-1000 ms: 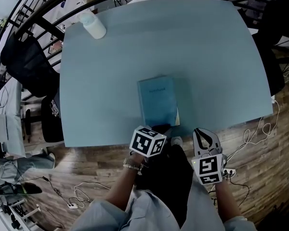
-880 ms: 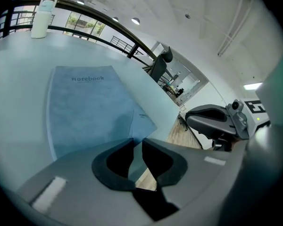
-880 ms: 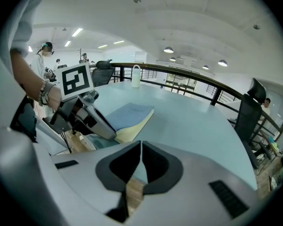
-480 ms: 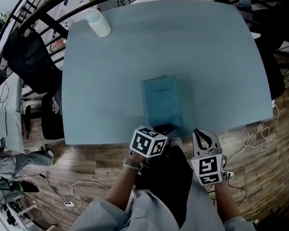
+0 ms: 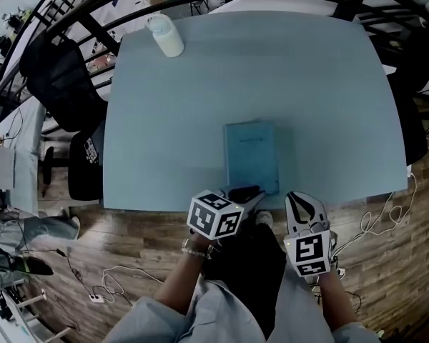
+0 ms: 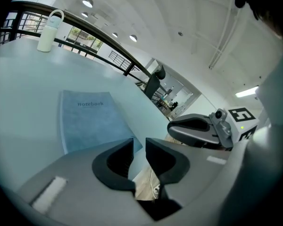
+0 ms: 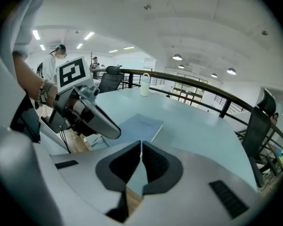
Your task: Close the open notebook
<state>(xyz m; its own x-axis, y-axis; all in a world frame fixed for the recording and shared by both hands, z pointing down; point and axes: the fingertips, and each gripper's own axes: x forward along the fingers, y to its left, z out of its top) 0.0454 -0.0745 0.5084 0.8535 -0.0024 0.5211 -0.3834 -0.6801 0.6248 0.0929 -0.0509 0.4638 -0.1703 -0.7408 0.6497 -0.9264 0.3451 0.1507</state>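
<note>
A blue notebook (image 5: 252, 156) lies shut and flat near the table's front edge, its printed cover up; it also shows in the left gripper view (image 6: 92, 119) and the right gripper view (image 7: 137, 126). My left gripper (image 5: 247, 192) hovers just off the notebook's near edge. Its jaws (image 6: 139, 147) have just been opening and stand open with nothing between them. My right gripper (image 5: 304, 202) is beside it on the right, off the table's front edge, shut and empty (image 7: 141, 149).
A white bottle (image 5: 166, 34) stands at the blue table's (image 5: 307, 84) far left corner. A black chair (image 5: 61, 84) is at the left side. Cables lie on the wooden floor (image 5: 129, 277) below the front edge.
The pale page corner showing at the notebook's near right a second ago is gone and the cover lies flat. My left gripper has lifted back off the notebook's near edge.
</note>
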